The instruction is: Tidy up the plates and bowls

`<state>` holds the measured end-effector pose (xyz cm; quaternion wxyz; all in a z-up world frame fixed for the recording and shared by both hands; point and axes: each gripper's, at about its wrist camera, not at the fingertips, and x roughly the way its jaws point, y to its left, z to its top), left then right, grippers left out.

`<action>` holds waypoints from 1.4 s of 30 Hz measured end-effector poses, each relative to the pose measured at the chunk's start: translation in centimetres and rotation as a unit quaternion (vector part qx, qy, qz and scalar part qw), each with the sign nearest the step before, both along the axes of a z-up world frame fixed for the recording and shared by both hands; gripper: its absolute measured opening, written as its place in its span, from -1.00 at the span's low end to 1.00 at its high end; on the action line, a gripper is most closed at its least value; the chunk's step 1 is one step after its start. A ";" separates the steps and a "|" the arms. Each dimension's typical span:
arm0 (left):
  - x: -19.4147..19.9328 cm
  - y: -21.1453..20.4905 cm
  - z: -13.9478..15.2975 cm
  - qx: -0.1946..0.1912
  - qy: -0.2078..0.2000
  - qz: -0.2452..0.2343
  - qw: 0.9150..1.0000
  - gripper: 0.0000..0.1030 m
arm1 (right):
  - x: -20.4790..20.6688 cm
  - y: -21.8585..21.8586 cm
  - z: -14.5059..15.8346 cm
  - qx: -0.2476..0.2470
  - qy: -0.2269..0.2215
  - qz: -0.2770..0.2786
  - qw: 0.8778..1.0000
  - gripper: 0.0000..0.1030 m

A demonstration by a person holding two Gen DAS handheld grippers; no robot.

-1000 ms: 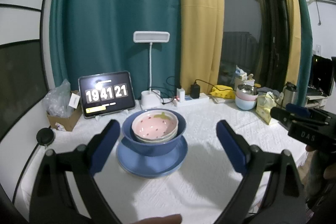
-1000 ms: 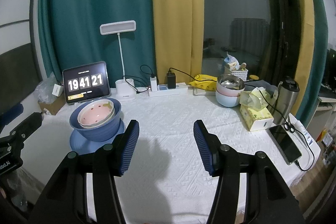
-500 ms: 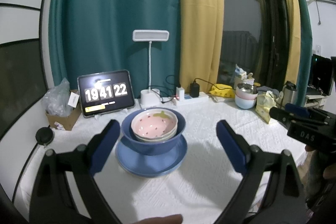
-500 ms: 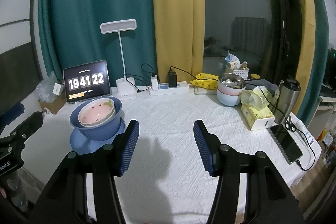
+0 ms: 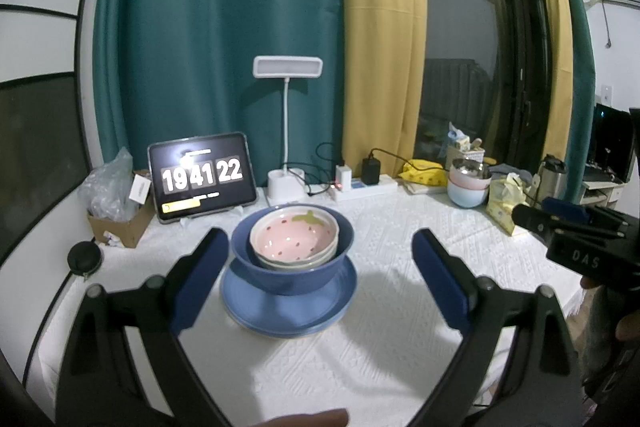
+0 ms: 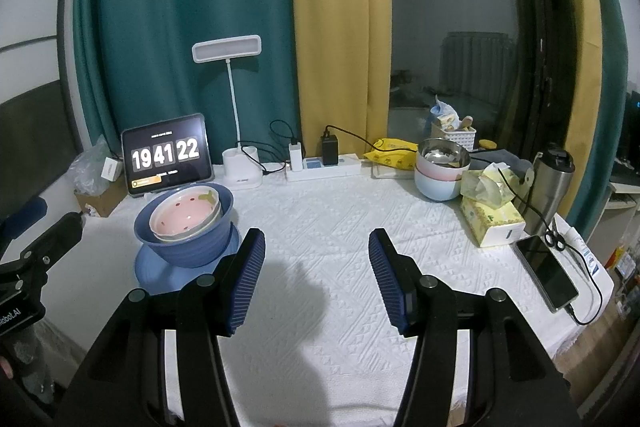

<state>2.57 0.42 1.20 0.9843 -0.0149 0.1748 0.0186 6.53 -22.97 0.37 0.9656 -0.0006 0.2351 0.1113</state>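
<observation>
A stack stands on the white tablecloth: a blue plate [image 5: 280, 315] at the bottom, a dark blue bowl [image 5: 296, 271] on it, and a pink strawberry bowl [image 5: 294, 237] nested inside on a pale bowl. The stack also shows in the right wrist view, with the plate [image 6: 160, 273], blue bowl [image 6: 192, 247] and pink bowl [image 6: 186, 215]. My left gripper [image 5: 320, 263] is open and empty, held back from the stack. My right gripper [image 6: 316, 267] is open and empty, to the right of the stack over bare cloth.
A tablet clock [image 6: 166, 155], a white desk lamp [image 6: 240, 163] and a power strip [image 6: 324, 167] line the back edge. Stacked bowls [image 6: 440, 169], a tissue box [image 6: 492, 223], a steel flask [image 6: 550, 187] and a phone [image 6: 546, 275] sit at right. A cardboard box [image 5: 120, 223] is at left.
Both views have shifted very slightly; the clock went from 19:41:21 to 19:41:22. The stack and both open grippers stay as they were.
</observation>
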 end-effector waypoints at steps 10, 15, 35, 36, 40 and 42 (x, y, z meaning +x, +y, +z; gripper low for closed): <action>0.0 0.0 0.0 0.000 0.000 0.000 1.000 0.82 | 0.1 0.0 0.0 0.000 0.001 0.000 1.000 0.11; 0.0 0.0 0.0 -0.001 0.001 0.000 1.000 0.82 | 0.1 0.0 0.0 0.001 0.001 0.000 1.000 0.11; 0.1 0.0 0.1 -0.001 0.001 0.000 1.000 0.82 | 0.1 0.3 0.1 0.001 0.003 0.000 1.000 0.11; 0.1 0.0 0.1 -0.001 0.001 0.001 1.000 0.82 | 0.1 0.3 0.1 0.001 0.003 -0.001 1.000 0.11; 0.1 0.0 0.1 -0.001 0.000 0.000 1.000 0.82 | 0.1 0.3 0.0 0.001 0.004 0.000 1.000 0.11; 0.2 0.0 0.1 0.003 -0.001 0.001 1.000 0.82 | 0.1 0.4 -0.1 0.001 0.006 0.002 1.000 0.11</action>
